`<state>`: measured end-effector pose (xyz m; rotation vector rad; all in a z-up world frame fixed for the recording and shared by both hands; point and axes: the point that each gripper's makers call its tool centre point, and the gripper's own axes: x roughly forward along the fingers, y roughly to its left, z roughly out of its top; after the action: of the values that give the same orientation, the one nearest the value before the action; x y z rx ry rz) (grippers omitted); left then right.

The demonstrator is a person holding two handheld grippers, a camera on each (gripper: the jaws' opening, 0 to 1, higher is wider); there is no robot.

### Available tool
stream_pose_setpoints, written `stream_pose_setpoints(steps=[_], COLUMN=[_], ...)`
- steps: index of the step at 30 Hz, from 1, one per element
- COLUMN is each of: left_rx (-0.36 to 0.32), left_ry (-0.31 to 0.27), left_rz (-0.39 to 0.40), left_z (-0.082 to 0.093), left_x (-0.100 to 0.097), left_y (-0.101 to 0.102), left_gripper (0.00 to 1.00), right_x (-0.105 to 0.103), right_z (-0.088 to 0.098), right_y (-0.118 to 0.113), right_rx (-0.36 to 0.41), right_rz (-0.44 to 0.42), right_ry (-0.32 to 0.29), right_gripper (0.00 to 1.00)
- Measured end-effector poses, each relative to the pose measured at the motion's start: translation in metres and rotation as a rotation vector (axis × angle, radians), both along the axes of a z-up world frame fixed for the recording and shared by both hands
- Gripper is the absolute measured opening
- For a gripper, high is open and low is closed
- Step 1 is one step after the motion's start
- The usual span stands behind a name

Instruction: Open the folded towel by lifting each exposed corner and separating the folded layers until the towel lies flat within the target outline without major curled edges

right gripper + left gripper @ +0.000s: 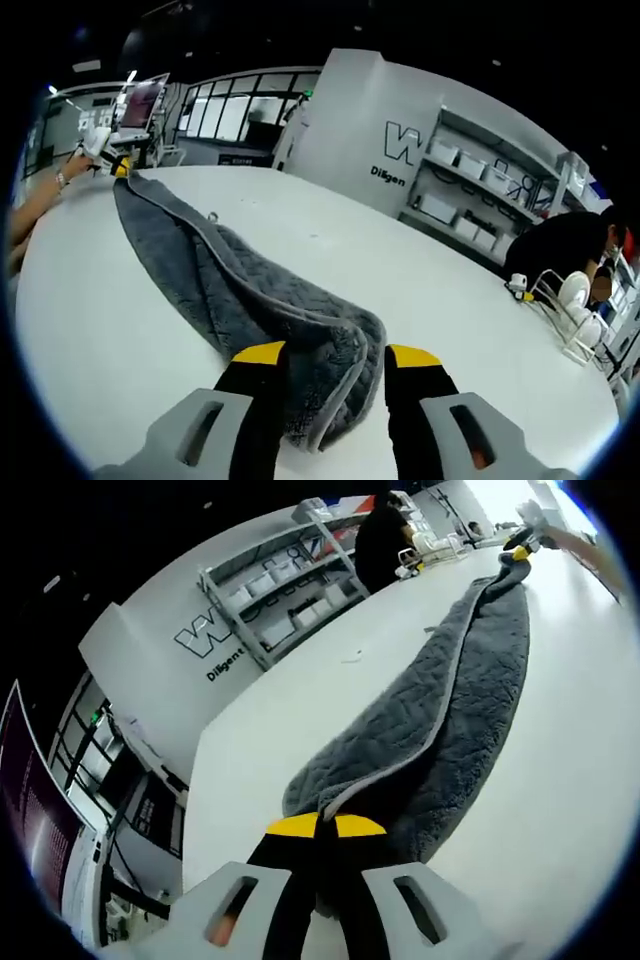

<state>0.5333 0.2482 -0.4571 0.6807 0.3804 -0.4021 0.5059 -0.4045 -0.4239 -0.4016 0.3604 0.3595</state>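
A grey quilted towel (440,710) lies folded lengthwise in a long strip on the white table (560,810). My left gripper (326,826) is shut on the near end of it, yellow tips pressed together over the pale hem. The right gripper (518,546) shows small at the strip's far end. In the right gripper view, the towel (230,290) runs away to the left, and its bunched near end sits between the spread jaws of my right gripper (336,354), which is open. At the far end a hand holds the left gripper (108,152).
A person in black (565,250) sits at the table's far side beside a rack of white dishes (575,305). Shelves with boxes (290,590) stand against the wall. A small object (352,657) lies on the table beside the towel.
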Motion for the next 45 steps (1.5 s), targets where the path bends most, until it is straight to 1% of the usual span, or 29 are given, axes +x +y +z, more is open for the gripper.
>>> stream_pose_setpoints(steps=[3, 7, 9, 11, 12, 13, 14, 15, 17, 19, 20, 22, 23, 25, 27, 29, 30, 32, 34, 37, 39, 42, 45], left_rx=[-0.010, -0.010, -0.017, -0.017, -0.014, -0.012, -0.010, -0.009, -0.010, -0.008, -0.007, -0.010, -0.009, -0.008, -0.011, -0.022, -0.032, -0.042, -0.066, -0.088, -0.095, -0.124, -0.132], left_ry=[0.012, 0.018, 0.018, 0.020, 0.020, 0.022, 0.023, 0.022, 0.022, 0.027, 0.028, 0.032, 0.032, 0.030, 0.023, 0.028, 0.017, 0.010, 0.000, -0.004, -0.014, -0.026, -0.037], left_rz=[0.001, 0.007, 0.007, 0.007, 0.007, 0.008, 0.008, 0.009, 0.009, 0.009, 0.010, 0.012, 0.012, 0.012, 0.012, -0.002, 0.003, 0.011, 0.023, 0.033, 0.058, 0.091, 0.129], left_z=[-0.003, -0.005, -0.005, -0.006, -0.006, -0.007, -0.007, -0.007, -0.007, -0.009, -0.010, -0.011, -0.011, -0.010, -0.007, -0.005, -0.002, 0.000, 0.005, 0.009, 0.013, 0.018, 0.021], left_x=[-0.002, -0.005, -0.005, -0.005, -0.004, -0.004, -0.005, -0.005, -0.005, -0.005, -0.005, -0.005, -0.006, -0.005, -0.005, -0.007, -0.006, -0.007, -0.010, -0.014, -0.019, -0.030, -0.039], left_y=[0.002, 0.003, 0.002, 0.002, 0.002, 0.002, 0.001, 0.002, 0.001, 0.001, 0.001, 0.001, 0.001, 0.001, 0.001, -0.001, 0.000, 0.002, 0.004, 0.006, 0.011, 0.016, 0.022], left_gripper=[0.02, 0.02, 0.02, 0.02, 0.02, 0.02, 0.02, 0.02, 0.02, 0.02, 0.02, 0.02, 0.02, 0.02, 0.02, 0.02, 0.02, 0.02, 0.02, 0.02, 0.02, 0.02, 0.02], right_x=[0.000, 0.000, 0.001, 0.004, 0.006, 0.008, 0.012, 0.017, 0.023, 0.030, 0.033, 0.034, 0.034, 0.033, 0.030, 0.029, 0.028, 0.028, 0.023, 0.012, 0.002, -0.015, -0.030], right_z=[0.001, -0.002, -0.006, -0.008, -0.011, -0.013, -0.011, -0.012, -0.012, -0.020, -0.025, -0.032, -0.031, -0.027, -0.025, -0.023, -0.019, -0.012, -0.006, 0.003, 0.011, 0.017, 0.021], right_y=[0.001, 0.004, 0.004, -0.001, -0.002, -0.001, 0.000, 0.002, 0.009, 0.012, 0.012, 0.014, 0.018, 0.023, 0.029, 0.027, 0.026, 0.025, 0.018, 0.014, 0.014, 0.014, 0.015], right_rx=[0.004, -0.004, -0.037, -0.122, -0.149, -0.157, -0.141, -0.108, -0.066, -0.039, -0.038, -0.080, -0.080, -0.078, -0.094, -0.120, -0.123, -0.077, -0.075, -0.053, -0.034, -0.034, -0.036], right_rz=[0.007, 0.046, 0.064, 0.067, 0.075, 0.087, 0.085, 0.115, 0.164, 0.204, 0.210, 0.233, 0.240, 0.263, 0.277, 0.268, 0.270, 0.255, 0.242, 0.234, 0.229, 0.220, 0.226], right_ry=[0.003, 0.027, 0.047, 0.048, 0.070, 0.083, 0.082, 0.111, 0.144, 0.227, 0.262, 0.295, 0.278, 0.254, 0.230, 0.213, 0.196, 0.167, 0.141, 0.106, 0.079, 0.056, 0.041], right_gripper=[0.40, 0.47, 0.47, 0.46, 0.45, 0.44, 0.44, 0.44, 0.44, 0.44, 0.40, 0.17, 0.11, 0.03, 0.02, 0.01, 0.01, 0.01, 0.00, 0.00, 0.00, 0.00, 0.00])
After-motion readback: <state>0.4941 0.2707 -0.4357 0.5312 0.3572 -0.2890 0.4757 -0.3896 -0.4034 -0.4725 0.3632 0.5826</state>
